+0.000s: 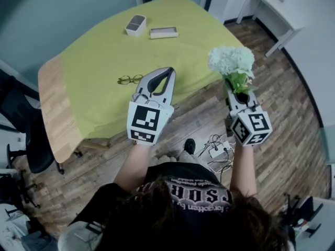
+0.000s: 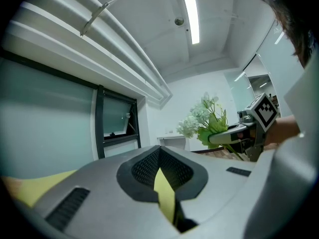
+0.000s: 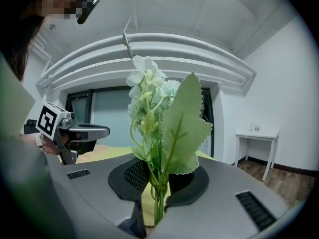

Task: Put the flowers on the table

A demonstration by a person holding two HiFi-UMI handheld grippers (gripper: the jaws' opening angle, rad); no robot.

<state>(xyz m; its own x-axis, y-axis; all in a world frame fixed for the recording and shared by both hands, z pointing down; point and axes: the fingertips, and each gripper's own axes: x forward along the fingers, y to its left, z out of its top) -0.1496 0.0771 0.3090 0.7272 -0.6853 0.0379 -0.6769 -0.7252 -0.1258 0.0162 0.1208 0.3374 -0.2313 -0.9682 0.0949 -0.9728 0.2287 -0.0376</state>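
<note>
A bunch of white flowers (image 1: 230, 60) with green leaves is held upright in the air, off the table's near right corner. My right gripper (image 1: 239, 95) is shut on its stems (image 3: 157, 193), and a large leaf (image 3: 184, 126) rises in front of the right gripper view's camera. The table (image 1: 99, 61), covered with a yellow-green cloth, lies ahead and to the left. My left gripper (image 1: 167, 73) hovers over the table's near edge, shut with nothing in it. The left gripper view shows the flowers (image 2: 204, 121) off to its right.
On the cloth lie a pair of glasses (image 1: 130, 79) near the front, and a small white box (image 1: 135, 25) and a flat white box (image 1: 164, 32) at the back. A black chair (image 1: 26, 135) stands at the left. Cables (image 1: 215, 149) lie on the wood floor. A white desk (image 1: 272, 4) stands at the far right.
</note>
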